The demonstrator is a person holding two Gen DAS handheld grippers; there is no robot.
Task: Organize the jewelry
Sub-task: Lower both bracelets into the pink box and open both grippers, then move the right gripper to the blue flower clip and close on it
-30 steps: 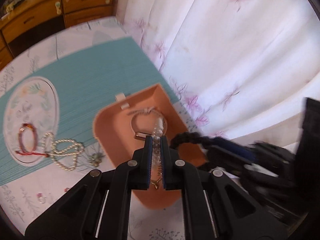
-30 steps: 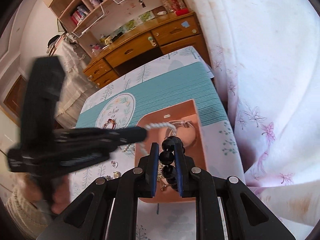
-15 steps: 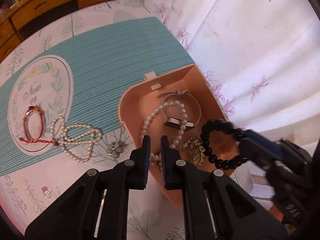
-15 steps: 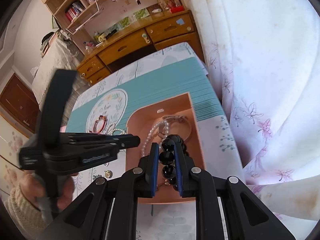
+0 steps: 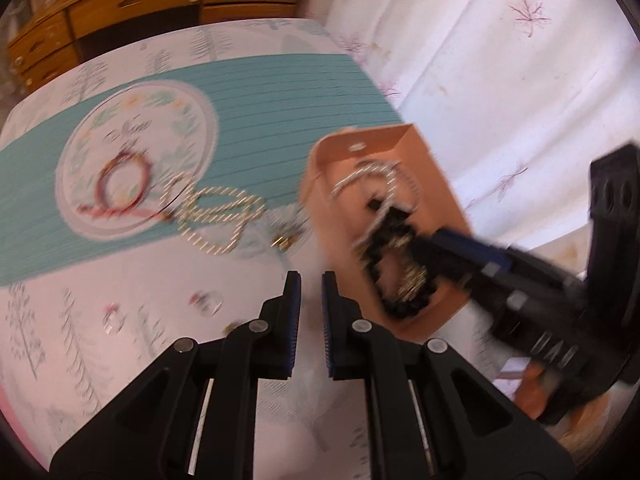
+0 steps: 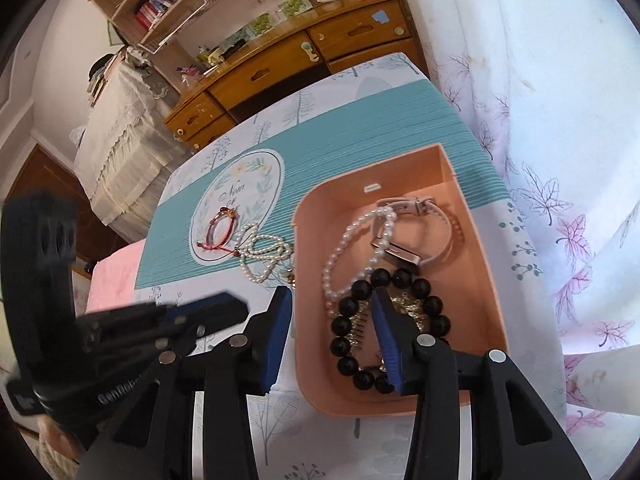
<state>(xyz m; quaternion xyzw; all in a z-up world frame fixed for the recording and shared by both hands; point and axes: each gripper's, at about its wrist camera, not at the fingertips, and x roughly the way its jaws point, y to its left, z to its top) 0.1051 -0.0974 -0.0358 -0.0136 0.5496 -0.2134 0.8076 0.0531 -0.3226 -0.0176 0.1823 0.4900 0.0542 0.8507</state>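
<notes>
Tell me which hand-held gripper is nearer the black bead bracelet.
Right. The right hand-held gripper sits over the black bead bracelet in the pink box, one finger inside its loop. The left hand-held gripper is beside the box, over the tablecloth.

Black bead bracelet lying in peach tray, pearl necklace on cloth

left wrist view motion-blurred; tiny trinkets on tablecloth unreadable; black bead bracelet partly behind right claw.
</notes>
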